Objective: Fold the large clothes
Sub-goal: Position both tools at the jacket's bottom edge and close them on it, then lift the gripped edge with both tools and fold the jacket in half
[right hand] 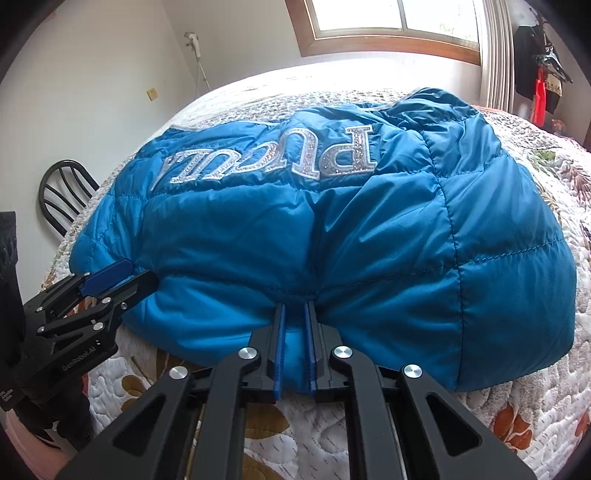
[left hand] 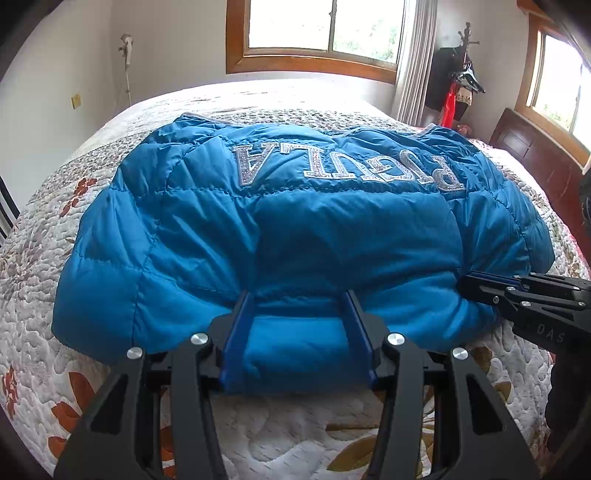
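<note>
Left wrist view looks along the left gripper (left hand: 300, 295), whose jaws stand about half open with a thick roll of the blue puffer jacket (left hand: 295, 221) bulging between the blue pads; the fabric fills the gap, so it reads as a grip on the near edge. Right wrist view has the right gripper (right hand: 295, 306) pinched almost fully together on a thin fold of the same near edge, where the cloth puckers at its tips. The jacket lies spread across the floral quilt (right hand: 498, 424) on the bed, back panel up, its near edge toward both grippers and its far edge toward the window (left hand: 325, 26).

By my judgement this is the start of a fold: both tools have the near edge and nothing is lifted yet. The next move calls for raising both grips together and carrying the edge away toward the jacket's far side, evenly, since the slick padded cloth may slip from the wider left hold.

Sequinned letters (left hand: 347, 168) on the jacket's back appear upside down and I cannot read the word with certainty. The left gripper's body, seen from the right, bears "GenRobot.AI" (right hand: 79, 360)
</note>
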`<state>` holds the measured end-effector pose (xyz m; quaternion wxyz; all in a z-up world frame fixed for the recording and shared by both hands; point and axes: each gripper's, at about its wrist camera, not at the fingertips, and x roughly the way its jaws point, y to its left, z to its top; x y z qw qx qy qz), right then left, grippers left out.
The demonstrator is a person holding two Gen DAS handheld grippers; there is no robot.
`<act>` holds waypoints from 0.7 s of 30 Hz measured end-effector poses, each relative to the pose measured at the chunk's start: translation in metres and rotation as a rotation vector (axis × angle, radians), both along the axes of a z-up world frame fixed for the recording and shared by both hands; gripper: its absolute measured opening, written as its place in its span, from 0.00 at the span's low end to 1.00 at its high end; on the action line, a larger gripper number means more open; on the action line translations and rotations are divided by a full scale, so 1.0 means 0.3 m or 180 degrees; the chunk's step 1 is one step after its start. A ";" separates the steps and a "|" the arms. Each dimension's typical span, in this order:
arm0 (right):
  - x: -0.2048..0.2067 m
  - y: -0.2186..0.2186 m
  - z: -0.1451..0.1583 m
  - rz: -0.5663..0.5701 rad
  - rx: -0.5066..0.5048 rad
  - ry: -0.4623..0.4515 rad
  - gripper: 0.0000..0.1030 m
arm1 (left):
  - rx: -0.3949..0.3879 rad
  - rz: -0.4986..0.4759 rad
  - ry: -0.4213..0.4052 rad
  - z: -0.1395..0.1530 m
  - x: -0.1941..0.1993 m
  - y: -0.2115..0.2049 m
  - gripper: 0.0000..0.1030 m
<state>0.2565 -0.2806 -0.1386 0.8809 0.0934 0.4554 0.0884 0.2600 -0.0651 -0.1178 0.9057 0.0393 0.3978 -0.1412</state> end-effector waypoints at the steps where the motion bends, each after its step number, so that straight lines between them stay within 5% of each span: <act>1: 0.000 0.000 -0.001 0.0003 0.0003 -0.0003 0.08 | -0.0003 -0.0001 -0.0001 -0.001 -0.001 0.001 0.49; 13: -0.006 -0.029 0.015 0.0066 0.0249 -0.0035 0.10 | -0.0052 -0.0019 0.0032 0.003 0.003 0.018 0.49; 14: -0.015 -0.038 0.030 0.0079 0.0330 -0.0049 0.15 | -0.0068 -0.0030 0.0067 0.012 0.004 0.023 0.49; 17: -0.082 -0.073 0.118 0.0073 0.0460 -0.0329 0.56 | -0.0208 -0.0045 0.0154 0.069 -0.015 0.072 0.54; 20: -0.148 -0.144 0.215 -0.0013 0.0531 -0.0613 0.62 | -0.0392 0.0021 0.0011 0.150 -0.040 0.187 0.79; 21: -0.159 -0.181 0.240 -0.0056 0.0593 -0.0656 0.67 | -0.0376 0.0100 -0.0043 0.172 -0.034 0.235 0.79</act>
